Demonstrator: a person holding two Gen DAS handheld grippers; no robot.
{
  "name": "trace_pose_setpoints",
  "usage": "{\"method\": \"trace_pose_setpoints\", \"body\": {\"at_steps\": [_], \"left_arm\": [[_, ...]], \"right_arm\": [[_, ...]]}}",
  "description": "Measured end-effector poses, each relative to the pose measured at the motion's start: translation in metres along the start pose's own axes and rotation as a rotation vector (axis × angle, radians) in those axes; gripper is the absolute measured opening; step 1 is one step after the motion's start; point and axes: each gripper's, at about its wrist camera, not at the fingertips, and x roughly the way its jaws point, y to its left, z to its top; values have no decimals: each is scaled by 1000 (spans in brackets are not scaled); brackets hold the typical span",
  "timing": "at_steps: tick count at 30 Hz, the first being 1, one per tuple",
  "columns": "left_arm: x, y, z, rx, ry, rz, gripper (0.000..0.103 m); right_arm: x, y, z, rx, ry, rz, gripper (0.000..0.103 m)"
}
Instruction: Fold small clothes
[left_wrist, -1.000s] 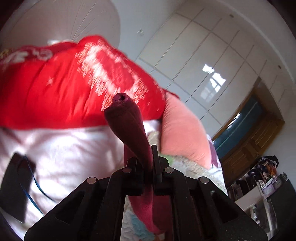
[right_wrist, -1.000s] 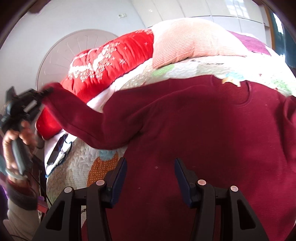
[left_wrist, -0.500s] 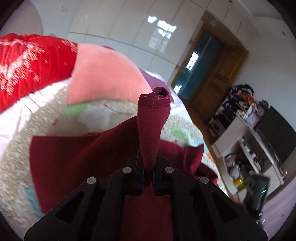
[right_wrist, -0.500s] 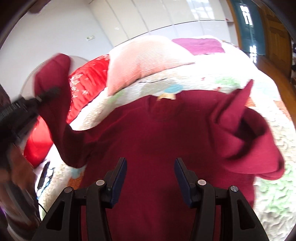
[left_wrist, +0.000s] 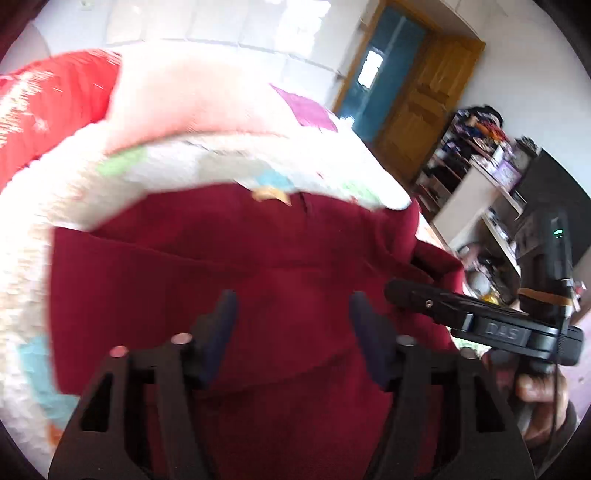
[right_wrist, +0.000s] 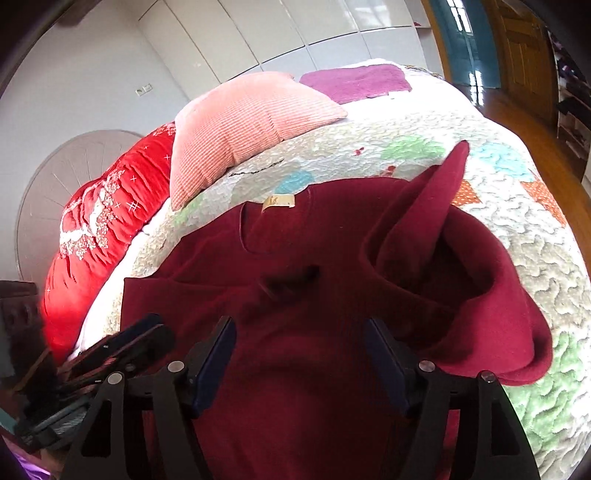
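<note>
A dark red sweater (right_wrist: 314, 229) lies front up on the bed, with its neck label (right_wrist: 279, 201) towards the pillows. Its left sleeve (right_wrist: 221, 291) is laid across the chest. The right sleeve (right_wrist: 491, 295) is bunched in a raised heap at the bed's edge. My left gripper (left_wrist: 293, 325) hovers over the sweater's body (left_wrist: 258, 277); its jaws are opening with nothing between them. My right gripper (right_wrist: 301, 350) is just above the lower chest, jaws opening too, with only flat cloth beneath. Each gripper shows in the other's view: right gripper (left_wrist: 480, 325), left gripper (right_wrist: 122, 347).
A pink cushion (right_wrist: 243, 122), a red quilt (right_wrist: 103, 221) and a purple cloth (right_wrist: 354, 81) lie at the head of the patchwork bedspread (right_wrist: 517, 221). Cluttered shelves (left_wrist: 491, 177) and a wooden door (left_wrist: 424, 92) stand beyond the bed's right side.
My left gripper swung the held sleeve from the left over the sweater's body, then let go and opened. The sleeve now lies across the chest. My right gripper's jaws spread wider.
</note>
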Motion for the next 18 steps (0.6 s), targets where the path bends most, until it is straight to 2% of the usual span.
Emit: {"method": "trace_pose_setpoints", "body": {"at_steps": [3,6,8,12,15,18], "left_arm": [[-24,32,-1,-24,-45,102,69],[-29,68,-5,-95,-33,216,69],[-28,88,-10,-148,-28,237,69],[-22,110,-16,-175,-12,298,69],[-18,117,-20,-191,-4,302,69],[-13,120,-21,-187,8,308,69]], "right_arm": [[26,11,3,-5,64,4,72],[47,15,3,-38,101,-140,73],[50,19,1,-78,77,-160,73],[58,27,3,-209,69,-231,73],[57,24,1,-216,59,-262,73],[54,22,-4,-216,37,-249,73]]}}
